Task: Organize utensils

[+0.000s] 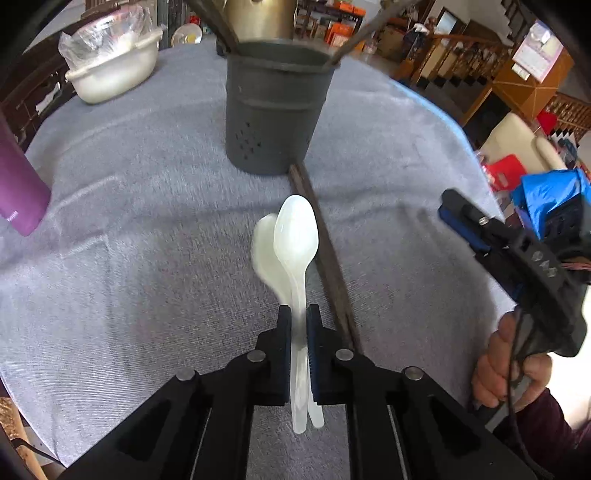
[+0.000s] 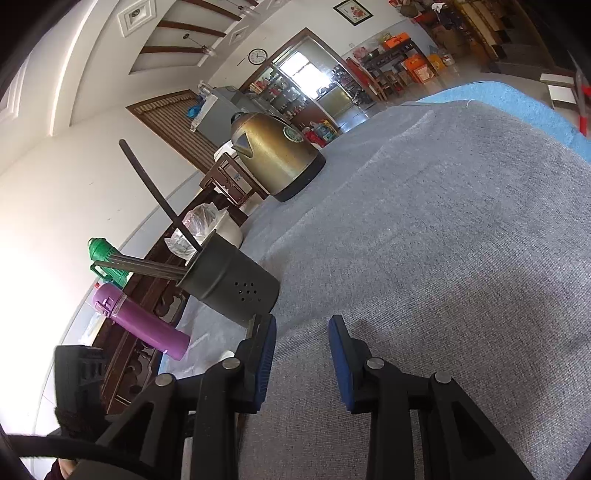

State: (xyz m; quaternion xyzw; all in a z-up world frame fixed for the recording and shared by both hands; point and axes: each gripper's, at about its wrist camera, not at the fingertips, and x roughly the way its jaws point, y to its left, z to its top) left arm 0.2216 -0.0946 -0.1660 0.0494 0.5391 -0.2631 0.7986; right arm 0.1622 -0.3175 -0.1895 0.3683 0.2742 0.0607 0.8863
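Observation:
My left gripper point(image 1: 298, 317) is shut on the handles of two white spoons point(image 1: 295, 240), held above the grey cloth with the bowls pointing toward the dark grey utensil holder point(image 1: 275, 110). The holder stands ahead with dark chopsticks point(image 1: 218, 26) leaning in it. A pair of brown chopsticks point(image 1: 327, 258) lies on the cloth just right of the spoons, reaching the holder's base. My right gripper point(image 2: 303, 336) is open and empty over bare cloth; it also shows in the left wrist view point(image 1: 454, 214) at the right. The holder point(image 2: 231, 286) appears left of it.
A cream basin with plastic wrap point(image 1: 114, 62) sits far left, a purple flask point(image 1: 18, 181) at the left edge, a brass kettle point(image 2: 277, 155) behind the holder. The table point(image 1: 110, 258) is covered in grey cloth and its edge curves away on the right.

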